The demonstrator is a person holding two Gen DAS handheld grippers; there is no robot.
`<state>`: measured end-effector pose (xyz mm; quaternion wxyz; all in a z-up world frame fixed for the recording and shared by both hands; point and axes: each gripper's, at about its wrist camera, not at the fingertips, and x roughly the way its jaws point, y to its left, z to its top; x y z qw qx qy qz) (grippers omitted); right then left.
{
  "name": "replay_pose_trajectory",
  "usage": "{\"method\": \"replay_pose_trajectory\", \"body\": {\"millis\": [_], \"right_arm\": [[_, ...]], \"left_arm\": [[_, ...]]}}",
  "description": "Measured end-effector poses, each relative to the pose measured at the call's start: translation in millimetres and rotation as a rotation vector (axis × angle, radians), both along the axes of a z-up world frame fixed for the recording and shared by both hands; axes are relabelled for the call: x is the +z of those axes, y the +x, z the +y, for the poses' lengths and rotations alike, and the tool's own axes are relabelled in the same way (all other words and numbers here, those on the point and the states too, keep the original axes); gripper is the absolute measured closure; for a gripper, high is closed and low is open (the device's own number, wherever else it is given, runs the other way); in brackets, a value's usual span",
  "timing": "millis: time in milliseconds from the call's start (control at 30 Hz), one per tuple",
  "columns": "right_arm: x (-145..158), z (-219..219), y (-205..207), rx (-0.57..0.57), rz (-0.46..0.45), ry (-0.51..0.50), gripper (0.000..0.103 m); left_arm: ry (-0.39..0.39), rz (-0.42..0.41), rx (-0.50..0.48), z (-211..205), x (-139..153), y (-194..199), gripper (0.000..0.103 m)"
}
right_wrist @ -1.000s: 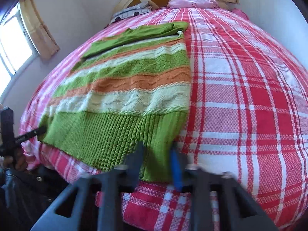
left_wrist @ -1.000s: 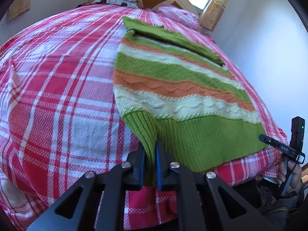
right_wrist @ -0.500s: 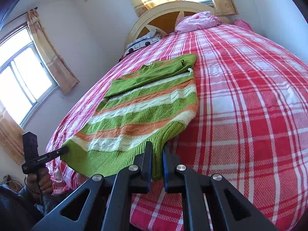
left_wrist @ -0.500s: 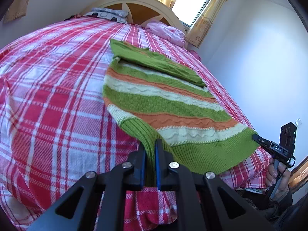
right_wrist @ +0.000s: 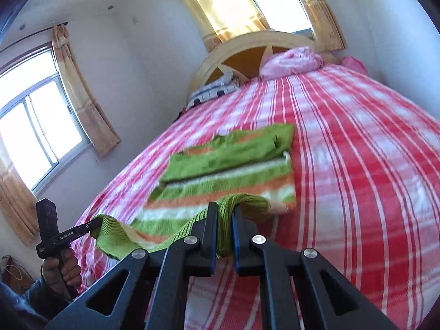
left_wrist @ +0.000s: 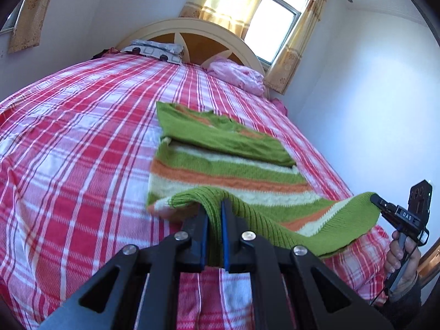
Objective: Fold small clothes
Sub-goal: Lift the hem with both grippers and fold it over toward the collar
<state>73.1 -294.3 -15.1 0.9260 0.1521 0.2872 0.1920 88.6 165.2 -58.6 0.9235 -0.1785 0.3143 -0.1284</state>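
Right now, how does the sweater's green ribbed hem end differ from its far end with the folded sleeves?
The hem end is lifted off the plaid bedspread, pinched at one corner by the left claw and at the other by the right claw, and sags between them. The far end lies flat on the bedspread, sleeves folded across it, untouched. The hem end is ribbed green; the far end shows smoother green. Both belong to one striped sweater.

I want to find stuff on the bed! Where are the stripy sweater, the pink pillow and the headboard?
stripy sweater (left_wrist: 220, 165): left wrist view, on a green stripe of its flat part.
pink pillow (right_wrist: 291, 62): right wrist view, on its middle.
headboard (left_wrist: 192, 26): left wrist view, on its curved cream top rail.
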Motion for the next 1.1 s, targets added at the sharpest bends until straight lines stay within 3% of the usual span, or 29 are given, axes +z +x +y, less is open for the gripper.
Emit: {"method": "replay_pose_trajectory", "body": {"millis": [333,667,1100], "right_arm": [[29,4,48,0.003,-0.065,-0.024,0.094],[48,13,127,-0.021,-0.091,-0.047,0.094],[33,29,243,-0.038,-0.019,-0.117,0.094]], "left_arm": [[-0.035,-0.035,0.043,7,21,45,0.094],[-0.029,-0.055,0.067,8,42,112,0.094],[-0.016,0.029,0.087,14,23,208,0.094]]}}
